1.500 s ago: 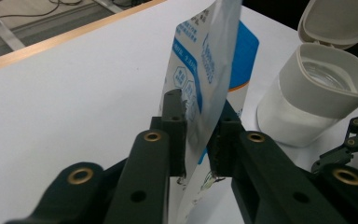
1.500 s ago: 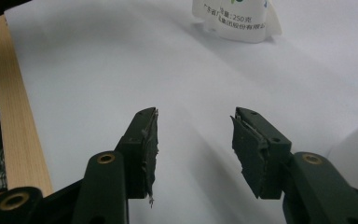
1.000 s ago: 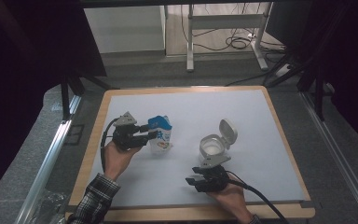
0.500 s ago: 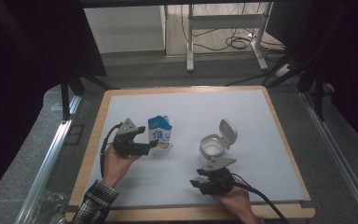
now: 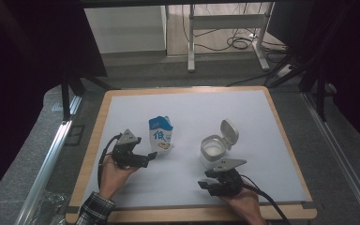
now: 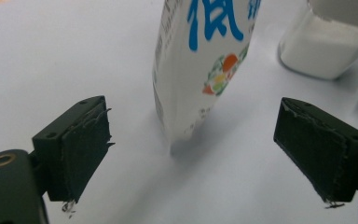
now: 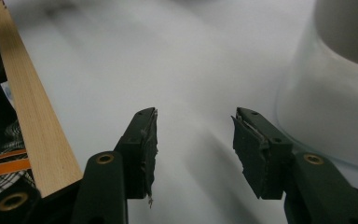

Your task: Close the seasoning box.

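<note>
- On the white counter, left of middle, the milk carton stands upright, long axis vertical, printed face toward the person.
- Left gripper sits just beside the carton's base on the person's side and slightly left; the carton lies ahead of the jaws and a little to their right as seen from above.
- In the left gripper view the carton stands beyond the two pads, its lower corner roughly between them but farther out; neither pad touches it.
- Left jaws spread wide; they have just been opening, with nothing pressed between them. Judged: carton just set down and let go.
- Left hand comes in from the bottom edge, checked sleeve behind it, gripper held low and near level, pointing toward the carton's foot.
- Open-lidded white jar stands right of the carton, well apart from it, lid hinged back, white contents visible.
- Right gripper lies just short of the jar on the person's side, not touching it.
- In the right gripper view the jar fills the right side, outside the right pad rather than between the pads; jaws half spread and empty.
- Right hand low at the near wooden rim, gripper close to level.
- Judgement: left hand is nearer the carton, right hand nearer the jar; a regrasp of the carton needs a short push forward with the jaws kept wide across its narrow body.
</note>
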A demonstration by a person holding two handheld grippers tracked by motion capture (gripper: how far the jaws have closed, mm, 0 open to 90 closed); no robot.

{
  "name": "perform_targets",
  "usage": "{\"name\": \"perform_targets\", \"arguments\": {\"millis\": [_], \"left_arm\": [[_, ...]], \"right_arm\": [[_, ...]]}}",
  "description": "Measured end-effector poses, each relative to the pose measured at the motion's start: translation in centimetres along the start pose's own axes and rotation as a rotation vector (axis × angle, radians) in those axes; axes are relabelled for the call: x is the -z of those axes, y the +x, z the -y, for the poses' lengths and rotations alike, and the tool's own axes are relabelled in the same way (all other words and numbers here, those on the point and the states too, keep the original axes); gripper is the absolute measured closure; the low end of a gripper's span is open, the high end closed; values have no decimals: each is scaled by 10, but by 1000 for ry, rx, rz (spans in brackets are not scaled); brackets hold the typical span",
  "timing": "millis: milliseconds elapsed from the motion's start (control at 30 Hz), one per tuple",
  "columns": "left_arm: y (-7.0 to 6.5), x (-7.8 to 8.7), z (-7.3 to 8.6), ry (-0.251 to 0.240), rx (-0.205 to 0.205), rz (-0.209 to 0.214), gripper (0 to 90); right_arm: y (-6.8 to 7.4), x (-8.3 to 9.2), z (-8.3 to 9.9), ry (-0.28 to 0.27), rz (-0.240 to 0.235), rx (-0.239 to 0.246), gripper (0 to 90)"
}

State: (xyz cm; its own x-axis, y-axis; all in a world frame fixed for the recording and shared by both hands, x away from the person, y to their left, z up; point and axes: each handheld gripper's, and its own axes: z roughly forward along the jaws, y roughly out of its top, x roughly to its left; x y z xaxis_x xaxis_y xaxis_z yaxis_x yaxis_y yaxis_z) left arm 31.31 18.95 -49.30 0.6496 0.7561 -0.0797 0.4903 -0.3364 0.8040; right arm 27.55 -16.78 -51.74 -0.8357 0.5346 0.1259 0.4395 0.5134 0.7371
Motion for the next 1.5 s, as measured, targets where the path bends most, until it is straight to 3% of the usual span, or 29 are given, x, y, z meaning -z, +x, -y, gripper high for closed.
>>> {"name": "perform_targets", "arguments": {"millis": [267, 400, 600, 800, 1033, 1367, 1500], "left_arm": [[-7, 1, 18, 24, 39, 1, 96], [-10, -2, 27, 39, 46, 6, 80], [-16, -5, 39, 52, 50, -2, 78], [-19, -11, 50, 74, 64, -15, 81], [-23, -17, 60, 101, 65, -28, 82], [-26, -21, 59, 143, 42, -48, 75], [-29, -23, 59, 160, 14, -65, 66]], "right_arm": [[-8, 14, 7, -32, 42, -20, 485], [-9, 20, 8, -17, 104, -4, 466], [-18, 31, 11, -21, 153, -27, 470], [-32, 43, 13, -75, 158, -80, 575], [-44, 52, 10, -85, 217, -84, 683], [-65, 63, 0, -119, 218, -142, 814], [-72, 69, -5, -129, 219, -152, 836]]}}
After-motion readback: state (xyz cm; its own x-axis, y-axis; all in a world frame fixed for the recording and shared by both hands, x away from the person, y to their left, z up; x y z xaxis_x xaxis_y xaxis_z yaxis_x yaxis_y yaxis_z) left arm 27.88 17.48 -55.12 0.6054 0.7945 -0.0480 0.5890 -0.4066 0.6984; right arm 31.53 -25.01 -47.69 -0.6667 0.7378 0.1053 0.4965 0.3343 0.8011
